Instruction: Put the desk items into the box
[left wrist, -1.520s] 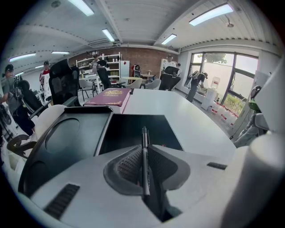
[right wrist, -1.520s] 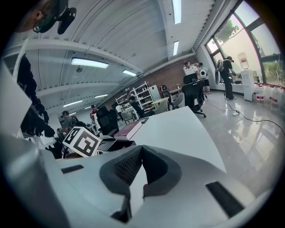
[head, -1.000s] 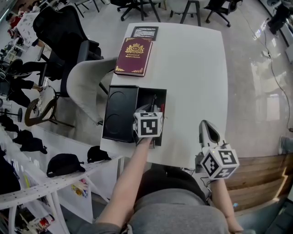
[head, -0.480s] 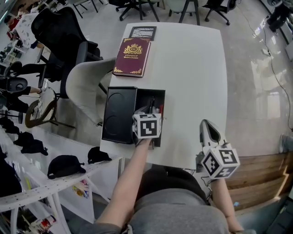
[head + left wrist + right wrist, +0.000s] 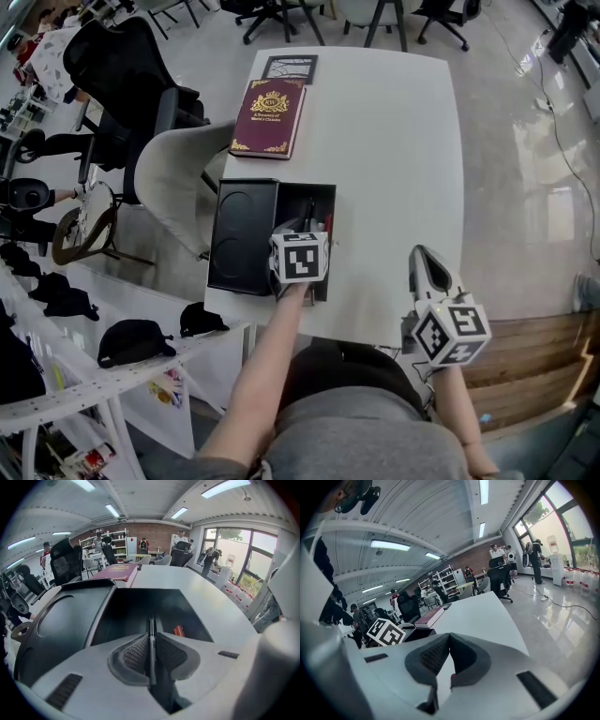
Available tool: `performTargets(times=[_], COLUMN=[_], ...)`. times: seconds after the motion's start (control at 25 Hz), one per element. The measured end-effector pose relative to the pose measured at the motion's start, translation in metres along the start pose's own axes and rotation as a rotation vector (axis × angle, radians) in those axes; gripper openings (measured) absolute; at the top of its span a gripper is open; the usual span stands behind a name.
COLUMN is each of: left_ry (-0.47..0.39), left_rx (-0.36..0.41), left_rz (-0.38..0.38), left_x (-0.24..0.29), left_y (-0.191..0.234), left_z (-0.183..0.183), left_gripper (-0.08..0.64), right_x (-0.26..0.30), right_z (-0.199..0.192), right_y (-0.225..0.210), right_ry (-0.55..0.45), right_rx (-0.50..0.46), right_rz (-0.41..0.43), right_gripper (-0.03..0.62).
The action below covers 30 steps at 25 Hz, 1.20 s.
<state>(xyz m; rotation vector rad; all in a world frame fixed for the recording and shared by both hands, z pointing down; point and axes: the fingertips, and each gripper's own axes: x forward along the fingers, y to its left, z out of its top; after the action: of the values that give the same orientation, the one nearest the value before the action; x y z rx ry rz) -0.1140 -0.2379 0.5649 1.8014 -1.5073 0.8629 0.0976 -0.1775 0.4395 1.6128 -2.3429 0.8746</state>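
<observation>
Box (image 5: 292, 199) is sitting open at the near-left corner of the surface (image 5: 394, 150), lid (image 5: 244, 234) lying flat toward the left edge, and we're seeing next to nothing change over this last second. Our left tongs (image 5: 151, 637) are still hovering right over the open compartment, tilted down into it. They're still clamping a slim black pen (image 5: 151, 623) between the ribbed pads, its far end pointing into the dark interior. A small red item (image 5: 179, 630) is already lying inside the box, to the right of the pen. Our right tongs (image 5: 449, 637) are staying put by the near-right corner, tips together, carrying nothing. Only our own view is drifting a touch.

So we're reading this as a pause at the drop point. The pen is placed for release but not yet let go, and letting go looks like the next call. A maroon book (image 5: 274, 115) is still waiting along the left edge beyond the box, with a dark frame (image 5: 291, 67) at the far-left corner, so we're judging the job well short of finished.

Around the white surface, a pale chair (image 5: 173, 178) is tucked by the left edge and black office chairs (image 5: 122, 56) are standing on a glossy floor (image 5: 525, 169). Far off, people (image 5: 180, 538) are milling by shelves (image 5: 117, 541) and a brick wall (image 5: 154, 531).
</observation>
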Motion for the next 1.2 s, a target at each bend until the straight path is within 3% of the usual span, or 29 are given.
performTargets(times=[0.36,0.84,1.2], left_ry=[-0.040,-0.217,-0.390], left_rx=[0.001,0.036,0.076], left_rz=[-0.006,-0.026,-0.091], left_x=[-0.004,-0.049,-0.094], left_y=[0.000,-0.010,-0.017], left_z=[0.007,0.050,0.076], left_gripper=[0.051,0.051,0.051], right_x=[-0.003,-0.010,-0.016], right_z=[0.002,0.004,0.009], right_y=[0.004,0.010,0.021], right_ry=[-0.013,-0.034,-0.063], right_rx=[-0.004,-0.016,-0.046], right_rz=[-0.005,-0.013,-0.013], right_gripper=[0.003,0.003,0.003])
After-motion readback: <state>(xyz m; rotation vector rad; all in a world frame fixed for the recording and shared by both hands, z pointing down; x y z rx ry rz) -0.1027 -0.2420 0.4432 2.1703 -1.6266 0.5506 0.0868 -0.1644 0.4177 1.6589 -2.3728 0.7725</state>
